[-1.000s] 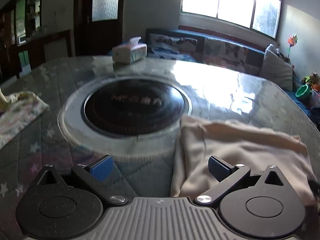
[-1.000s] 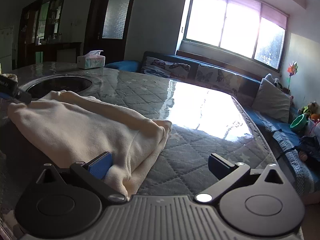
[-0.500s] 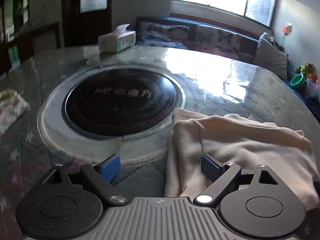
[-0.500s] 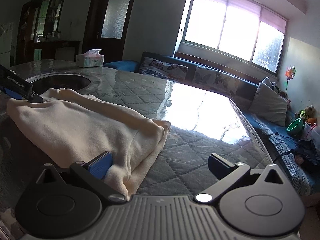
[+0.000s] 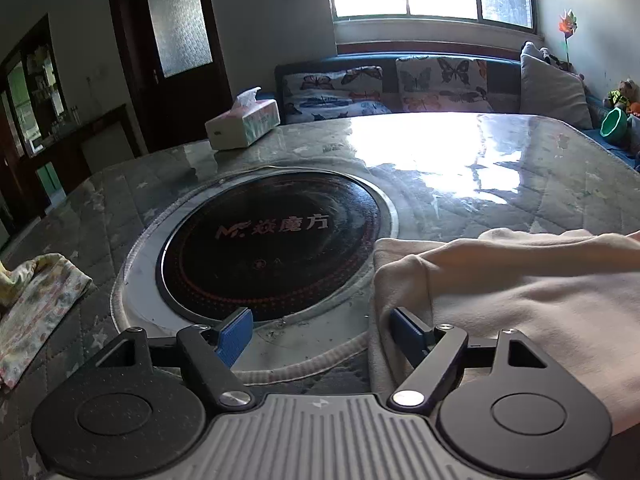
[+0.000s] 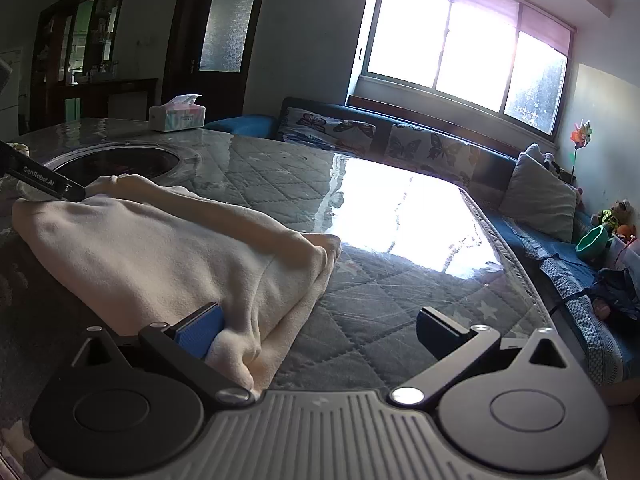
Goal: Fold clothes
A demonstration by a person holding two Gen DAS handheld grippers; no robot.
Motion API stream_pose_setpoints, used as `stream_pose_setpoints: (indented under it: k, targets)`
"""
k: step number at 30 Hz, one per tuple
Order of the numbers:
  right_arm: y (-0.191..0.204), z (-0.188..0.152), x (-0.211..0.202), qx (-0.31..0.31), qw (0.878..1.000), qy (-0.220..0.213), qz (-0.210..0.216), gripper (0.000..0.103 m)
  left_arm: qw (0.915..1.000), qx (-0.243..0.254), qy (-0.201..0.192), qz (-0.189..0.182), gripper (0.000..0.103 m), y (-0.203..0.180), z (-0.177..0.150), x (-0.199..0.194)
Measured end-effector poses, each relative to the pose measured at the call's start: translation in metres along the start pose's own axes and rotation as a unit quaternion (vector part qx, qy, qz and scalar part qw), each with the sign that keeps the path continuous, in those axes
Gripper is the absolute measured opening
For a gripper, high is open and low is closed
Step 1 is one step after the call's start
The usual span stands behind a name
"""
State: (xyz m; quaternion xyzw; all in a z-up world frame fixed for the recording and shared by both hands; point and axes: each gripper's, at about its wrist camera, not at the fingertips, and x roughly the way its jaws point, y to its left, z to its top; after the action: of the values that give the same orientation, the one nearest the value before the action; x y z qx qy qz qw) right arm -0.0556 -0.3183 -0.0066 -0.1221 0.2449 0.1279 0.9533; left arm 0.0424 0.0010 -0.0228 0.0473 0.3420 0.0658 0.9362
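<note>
A folded cream garment (image 5: pixel 520 292) lies on the quilted table (image 5: pixel 500 208). My left gripper (image 5: pixel 322 332) is open at its left edge. Its right finger (image 5: pixel 408 330) rests against the cloth's fold, and its left finger (image 5: pixel 236 334) hangs over the cooktop rim. In the right wrist view the same garment (image 6: pixel 160 248) stretches away to the left. My right gripper (image 6: pixel 318 332) is open at the near corner, with the cloth bunched against its left finger (image 6: pixel 200 332) and the right finger (image 6: pixel 436 330) over bare table. The left gripper's finger (image 6: pixel 40 178) touches the garment's far end.
A round black cooktop (image 5: pixel 264 240) is set into the table beside the garment. A tissue box (image 5: pixel 242 126) stands beyond it, and a floral cloth (image 5: pixel 36 300) lies at the left. The table edge (image 6: pixel 520 264) and a sofa (image 6: pixel 540 200) are on the right.
The left gripper's fingers have drawn somewhat closer together at the garment's edge, and its view has tilted up. The right gripper has hardly moved.
</note>
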Motion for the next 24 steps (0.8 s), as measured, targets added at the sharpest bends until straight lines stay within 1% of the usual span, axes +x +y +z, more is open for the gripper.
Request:
stream_pose_setpoints:
  k: [3,5,6,10,12,14,15,16,18,24]
  targets:
    - [0.000,-0.001,-0.001,0.001,1.000,-0.001,0.000,0.103,0.9997,-0.009,-0.013,-0.020,0.079,-0.001,0.007,-0.011]
    - [0.000,-0.001,-0.001,0.001,1.000,0.000,0.000,0.103,0.9987,-0.020,-0.012,-0.045,0.079,-0.002,0.013,-0.012]
    - [0.000,-0.001,-0.001,0.001,1.000,0.000,0.001,0.103,0.9985,-0.018,-0.009,-0.051,0.079,-0.005,0.016,-0.009]
    - [-0.003,0.002,-0.002,0.009,1.000,0.005,0.008,0.103,0.9983,0.001,-0.003,-0.059,0.080,-0.015,0.019,0.008]
    - [-0.005,0.003,-0.002,0.013,1.000,0.008,0.012,0.103,0.9986,0.008,0.006,-0.051,0.080,-0.017,0.019,0.021]
    - [-0.006,0.004,-0.002,0.017,1.000,0.011,0.016,0.103,0.9988,0.006,0.010,-0.047,0.081,-0.016,0.018,0.030]
    - [-0.007,0.005,-0.003,0.019,1.000,0.012,0.018,0.103,0.9986,-0.001,0.013,-0.052,0.081,-0.015,0.018,0.031]
    - [-0.009,0.010,-0.003,0.020,1.000,0.012,0.018,0.103,0.9982,-0.008,0.016,-0.057,0.081,-0.013,0.019,0.032]
    - [-0.014,0.020,-0.003,0.023,0.999,0.012,0.020,0.103,0.9983,-0.002,0.013,-0.056,0.084,-0.012,0.018,0.032]
    - [-0.024,0.030,0.030,0.027,0.999,0.040,-0.009,0.103,0.9976,-0.010,0.016,-0.067,0.085,-0.006,0.016,0.031]
